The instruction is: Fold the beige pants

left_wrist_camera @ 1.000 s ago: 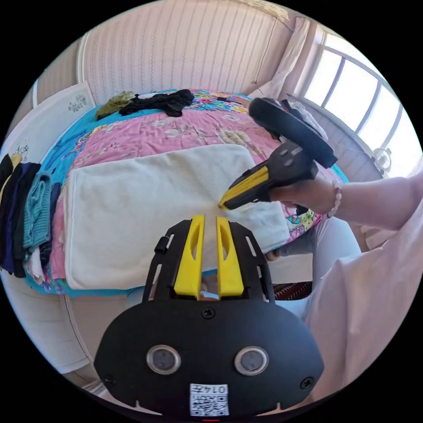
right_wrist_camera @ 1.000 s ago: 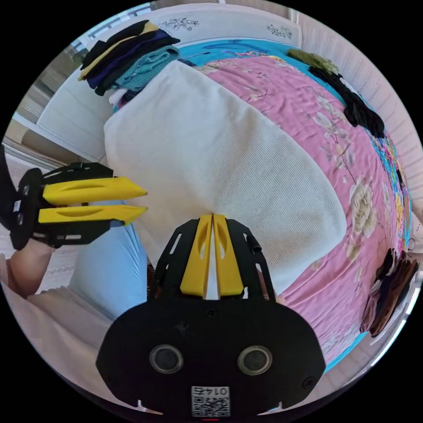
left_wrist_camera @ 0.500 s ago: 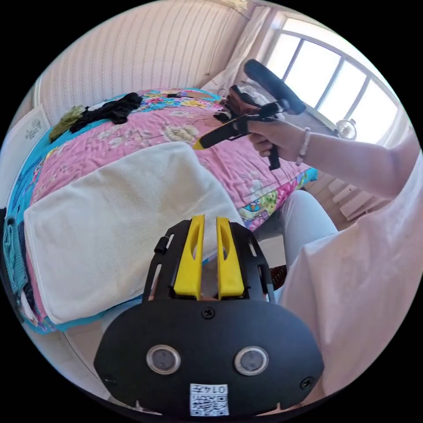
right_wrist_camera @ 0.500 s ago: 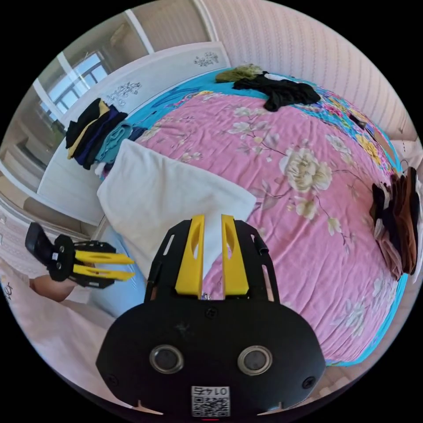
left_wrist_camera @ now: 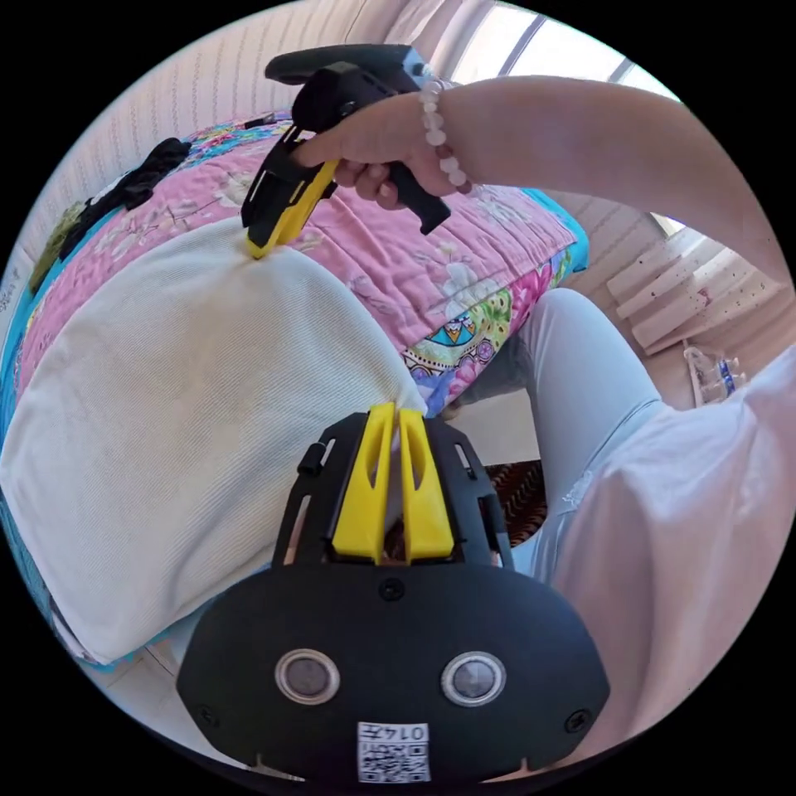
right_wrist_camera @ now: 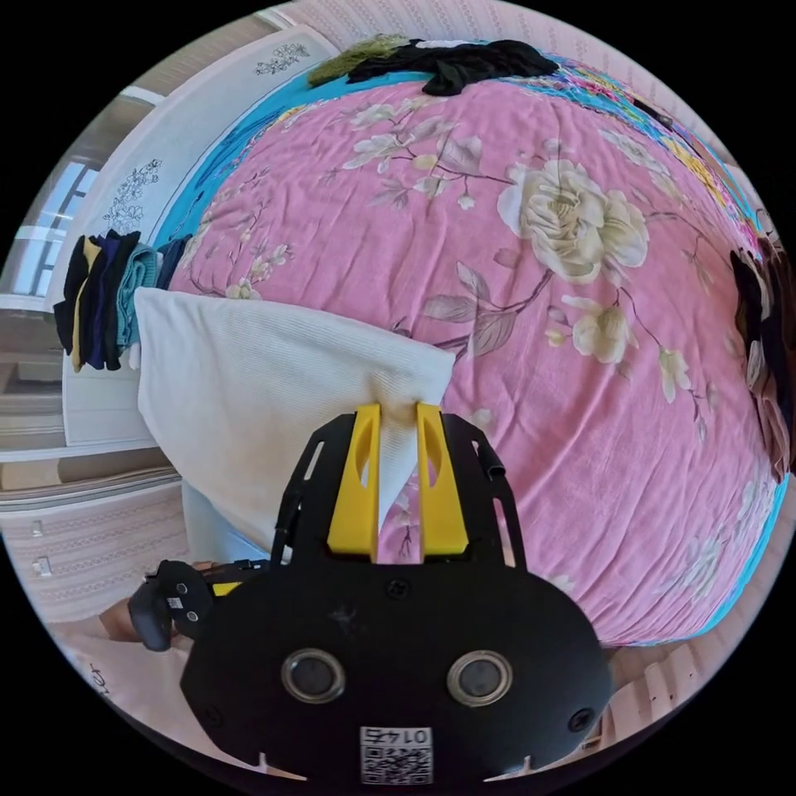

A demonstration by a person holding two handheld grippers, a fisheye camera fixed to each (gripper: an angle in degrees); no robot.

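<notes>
1. Bedroom setting: a bed with a pink flowered quilt [right_wrist_camera: 580,348], a striped wall behind it, bright window panes at the upper edge of the left gripper view.
2. Beige pants [left_wrist_camera: 182,398]: folded into a broad flat rectangle, lying on the quilt along the bed's near edge, directly ahead of both grippers. In the right gripper view the pants [right_wrist_camera: 265,390] spread away to the left of the jaws.
3. Left gripper [left_wrist_camera: 392,413]: yellow jaws nearly together, tips meeting at the near corner of the pants where the cloth hangs over the bed edge. A little pale cloth shows between the tips, so it appears clamped on that corner.
4. Right gripper [right_wrist_camera: 398,408]: jaws a little apart, with the far corner of the pants bunched between the tips; cloth fills the gap and touches both jaws. In the left gripper view this right gripper [left_wrist_camera: 274,224] points down onto the far edge of the pants, held by a hand [left_wrist_camera: 381,145] wearing a bead bracelet.
5. Stack of folded clothes [right_wrist_camera: 104,303]: dark, yellow and teal items, just beyond the far end of the pants from the right gripper.
6. Dark loose garments [right_wrist_camera: 456,62]: well beyond the right gripper, at the far side of the bed.
7. Dark and brown clothes [right_wrist_camera: 767,332]: far right of the right gripper, at the quilt's edge.
</notes>
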